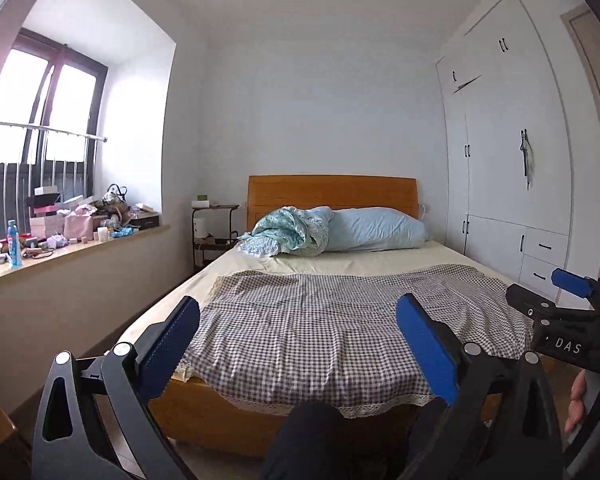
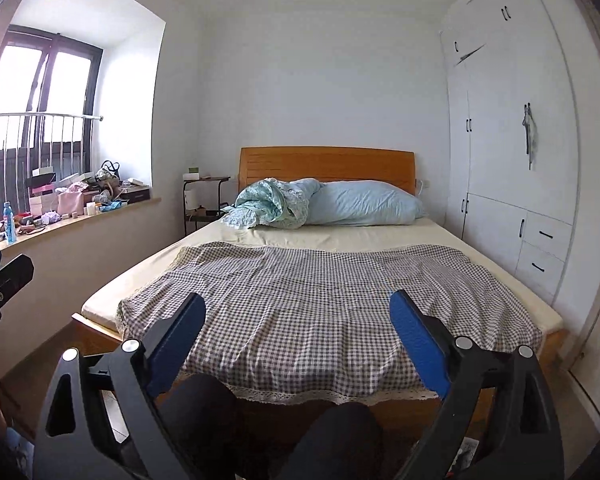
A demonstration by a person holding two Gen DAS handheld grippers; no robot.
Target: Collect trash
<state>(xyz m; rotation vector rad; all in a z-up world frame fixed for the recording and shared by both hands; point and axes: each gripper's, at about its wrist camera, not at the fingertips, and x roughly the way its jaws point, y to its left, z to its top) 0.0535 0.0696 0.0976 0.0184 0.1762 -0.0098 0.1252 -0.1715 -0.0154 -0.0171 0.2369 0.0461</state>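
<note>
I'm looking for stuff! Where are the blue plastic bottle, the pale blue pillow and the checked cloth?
Blue plastic bottle (image 1: 13, 243), left wrist view, its body.
Pale blue pillow (image 2: 364, 203), right wrist view, middle.
Checked cloth (image 2: 312, 304), right wrist view, centre.

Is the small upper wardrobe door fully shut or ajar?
Ajar. The upper wardrobe door shows a dark slanted gap along its lower edge, while the neighbouring doors sit flush; both wrist views show it.

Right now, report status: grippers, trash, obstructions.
Left gripper open, empty. Right gripper open, empty. No trash picked out; cluttered windowsill at left. Bed directly ahead.
</note>
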